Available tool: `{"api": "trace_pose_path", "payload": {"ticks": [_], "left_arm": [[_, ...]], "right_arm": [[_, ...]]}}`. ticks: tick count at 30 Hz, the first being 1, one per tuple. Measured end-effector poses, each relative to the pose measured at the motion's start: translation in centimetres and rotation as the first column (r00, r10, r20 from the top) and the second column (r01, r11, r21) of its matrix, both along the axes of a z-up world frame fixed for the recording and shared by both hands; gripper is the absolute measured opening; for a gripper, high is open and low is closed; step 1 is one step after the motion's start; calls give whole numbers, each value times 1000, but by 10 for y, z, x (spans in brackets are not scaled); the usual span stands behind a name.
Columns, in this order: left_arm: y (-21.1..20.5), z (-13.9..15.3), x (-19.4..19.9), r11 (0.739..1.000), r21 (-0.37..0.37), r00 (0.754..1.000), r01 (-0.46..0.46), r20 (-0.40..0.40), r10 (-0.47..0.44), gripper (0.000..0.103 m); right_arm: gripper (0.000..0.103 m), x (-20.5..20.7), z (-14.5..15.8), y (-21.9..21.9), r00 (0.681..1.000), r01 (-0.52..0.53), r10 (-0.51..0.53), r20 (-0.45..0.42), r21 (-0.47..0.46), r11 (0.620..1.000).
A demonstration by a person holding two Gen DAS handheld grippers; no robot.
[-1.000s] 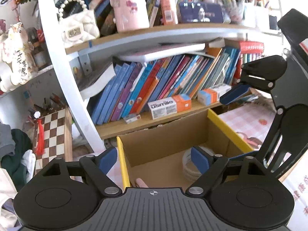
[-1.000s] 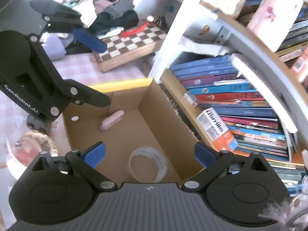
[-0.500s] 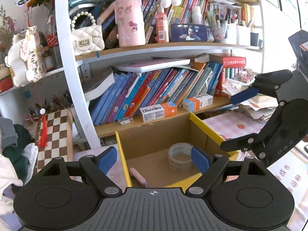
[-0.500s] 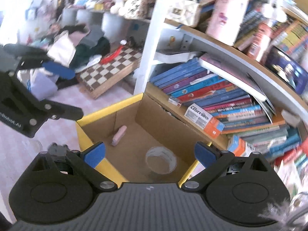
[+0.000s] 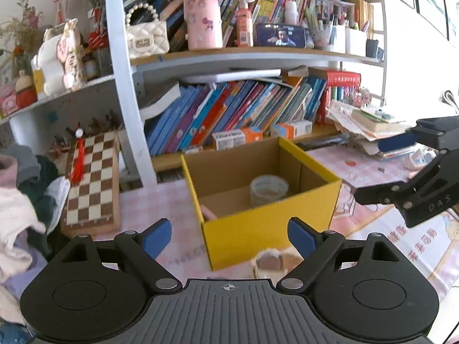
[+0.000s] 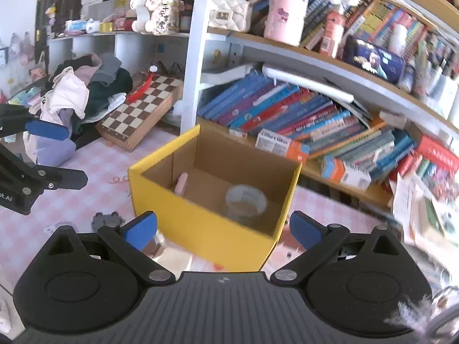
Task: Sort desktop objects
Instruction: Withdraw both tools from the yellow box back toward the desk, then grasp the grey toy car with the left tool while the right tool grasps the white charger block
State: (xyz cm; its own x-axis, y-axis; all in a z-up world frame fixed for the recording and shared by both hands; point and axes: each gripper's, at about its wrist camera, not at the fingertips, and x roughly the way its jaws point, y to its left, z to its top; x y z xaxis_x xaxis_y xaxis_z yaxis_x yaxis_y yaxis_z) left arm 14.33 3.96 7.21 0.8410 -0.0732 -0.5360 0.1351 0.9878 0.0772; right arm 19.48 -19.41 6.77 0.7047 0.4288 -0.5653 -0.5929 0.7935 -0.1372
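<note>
Yellow box (image 5: 266,229) ahead of my left gripper (image 5: 229,236), tape roll (image 5: 269,189) inside.
Both grippers spread, empty; right gripper (image 6: 223,228) faces it too; bookshelf (image 5: 229,57) behind.

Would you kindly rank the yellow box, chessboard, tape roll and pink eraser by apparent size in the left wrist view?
1. yellow box
2. chessboard, though it lies farther off, so this is unsure
3. tape roll
4. pink eraser, partly hidden

Left gripper (image 5: 229,236), right gripper (image 6: 222,228): fingers apart
</note>
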Motion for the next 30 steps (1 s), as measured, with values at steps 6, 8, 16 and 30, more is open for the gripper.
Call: {"api": "trace_pose_path", "payload": {"ticks": [6, 8, 16, 30], "left_arm": [[5, -15, -19, 1000, -6, 999, -29, -25, 29, 96], [6, -23, -25, 999, -5, 999, -36, -39, 36, 99], [8, -51, -42, 997, -15, 991, -71, -114, 69, 103], [13, -85, -59, 996, -1, 980, -88, -181, 86, 103]], "right_arm": [[100, -33, -27, 6, 999, 36, -37, -38, -24, 999], [100, -43, -37, 9, 998, 45, -46, -51, -29, 999], [103, -68, -70, 14, 984, 125, -125, -127, -10, 992], [103, -82, -103, 22, 963, 168, -172, -210, -38, 985]]}}
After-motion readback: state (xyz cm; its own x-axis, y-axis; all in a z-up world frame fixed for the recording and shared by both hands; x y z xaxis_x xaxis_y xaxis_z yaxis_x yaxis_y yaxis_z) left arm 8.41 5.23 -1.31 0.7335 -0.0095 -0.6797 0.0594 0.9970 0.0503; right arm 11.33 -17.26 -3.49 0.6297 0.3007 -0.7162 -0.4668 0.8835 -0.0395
